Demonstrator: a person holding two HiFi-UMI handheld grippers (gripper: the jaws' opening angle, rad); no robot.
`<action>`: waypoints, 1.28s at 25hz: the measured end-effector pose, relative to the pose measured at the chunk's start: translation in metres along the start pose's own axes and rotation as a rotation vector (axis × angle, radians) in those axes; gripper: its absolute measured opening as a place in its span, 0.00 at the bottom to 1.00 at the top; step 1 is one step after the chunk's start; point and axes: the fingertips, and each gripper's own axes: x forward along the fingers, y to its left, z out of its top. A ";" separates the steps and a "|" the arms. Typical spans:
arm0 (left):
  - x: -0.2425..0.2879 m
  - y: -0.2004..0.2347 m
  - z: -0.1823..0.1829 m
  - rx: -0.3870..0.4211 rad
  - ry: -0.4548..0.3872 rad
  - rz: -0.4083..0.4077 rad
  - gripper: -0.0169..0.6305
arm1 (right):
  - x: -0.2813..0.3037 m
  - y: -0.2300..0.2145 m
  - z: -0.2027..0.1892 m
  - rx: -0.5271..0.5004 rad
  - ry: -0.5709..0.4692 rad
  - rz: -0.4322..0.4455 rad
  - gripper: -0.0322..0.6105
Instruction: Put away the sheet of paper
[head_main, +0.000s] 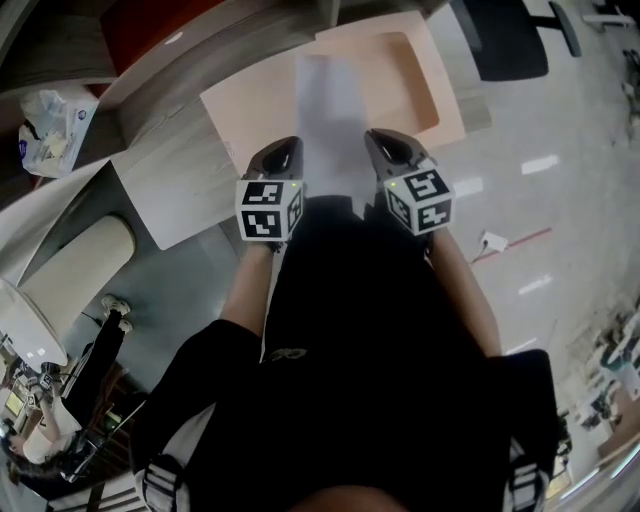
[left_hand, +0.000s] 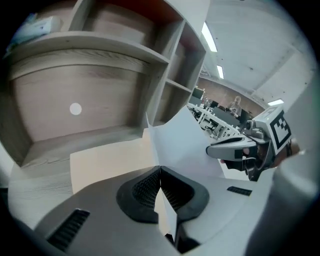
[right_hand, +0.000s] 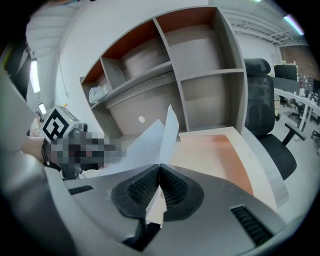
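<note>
While both tools pinch its near edge, paper hangs over the peach folder, long axis running away from the person toward the shelf behind the folder. Left tool clenched on the near left corner, right tool clenched on the near right one; pads together, only the sheet between. Far end free above the folder's middle; contact unclear. Folder flat on counter. Neither hand nearer. Likely goes down far end first.

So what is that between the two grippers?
The sheet of paper spans between left gripper and right gripper, jaws shut on it; head view shows it.
</note>
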 end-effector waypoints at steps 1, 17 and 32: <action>0.002 0.001 -0.001 -0.011 0.000 -0.014 0.10 | 0.002 0.001 -0.002 0.010 0.006 -0.007 0.08; 0.008 0.024 -0.010 0.005 -0.007 -0.053 0.10 | 0.035 0.007 -0.006 0.065 0.077 -0.028 0.08; 0.001 0.080 -0.016 -0.096 -0.035 0.160 0.10 | 0.110 0.014 0.009 -0.038 0.147 0.190 0.08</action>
